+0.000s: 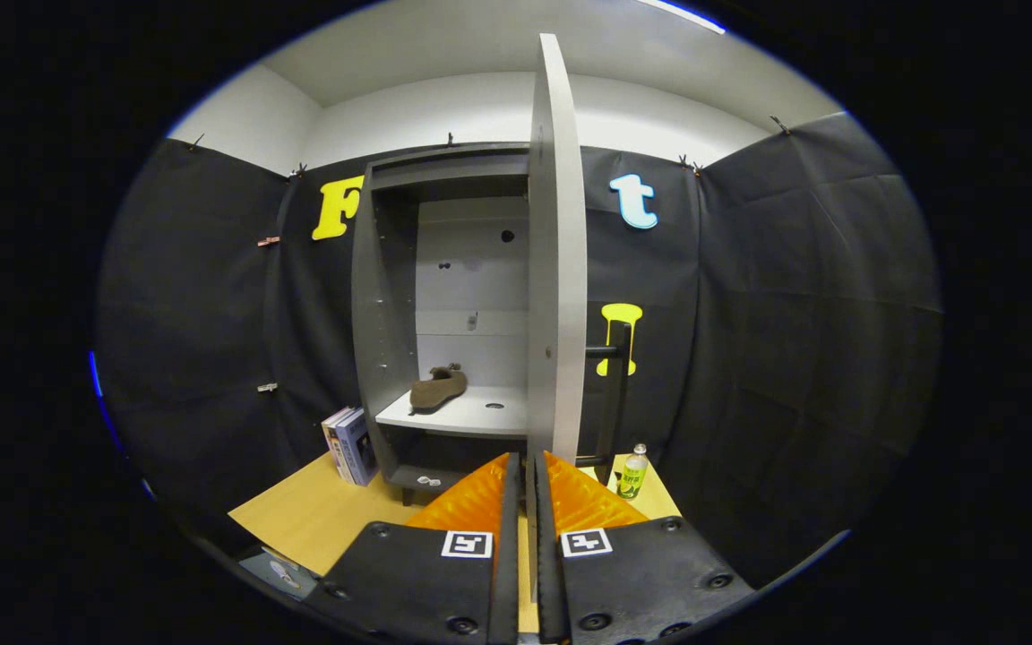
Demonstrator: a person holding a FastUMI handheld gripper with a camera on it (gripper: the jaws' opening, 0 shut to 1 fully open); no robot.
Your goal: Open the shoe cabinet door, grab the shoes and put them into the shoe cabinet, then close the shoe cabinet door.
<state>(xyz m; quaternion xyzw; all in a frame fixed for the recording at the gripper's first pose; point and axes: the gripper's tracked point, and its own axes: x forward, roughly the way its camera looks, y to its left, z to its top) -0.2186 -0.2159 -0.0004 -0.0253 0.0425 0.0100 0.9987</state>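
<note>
The grey shoe cabinet (386,296) stands open at the back of a wooden table. A brown shoe (437,388) lies on its white middle shelf, towards the left. The cabinet door (557,269) is swung out and faces me edge-on, with its black bar handle (616,403) on its right side. My gripper (527,459) is shut with only a thin slit between the fingers and nothing held. Its tips sit right at the door's lower edge; I cannot tell whether they touch it.
Some upright books (350,445) lean by the cabinet's left foot. A green-labelled bottle (632,470) stands right of the door handle. The wooden table (310,515) stretches out to the left of my fingers. Black cloth walls surround the booth.
</note>
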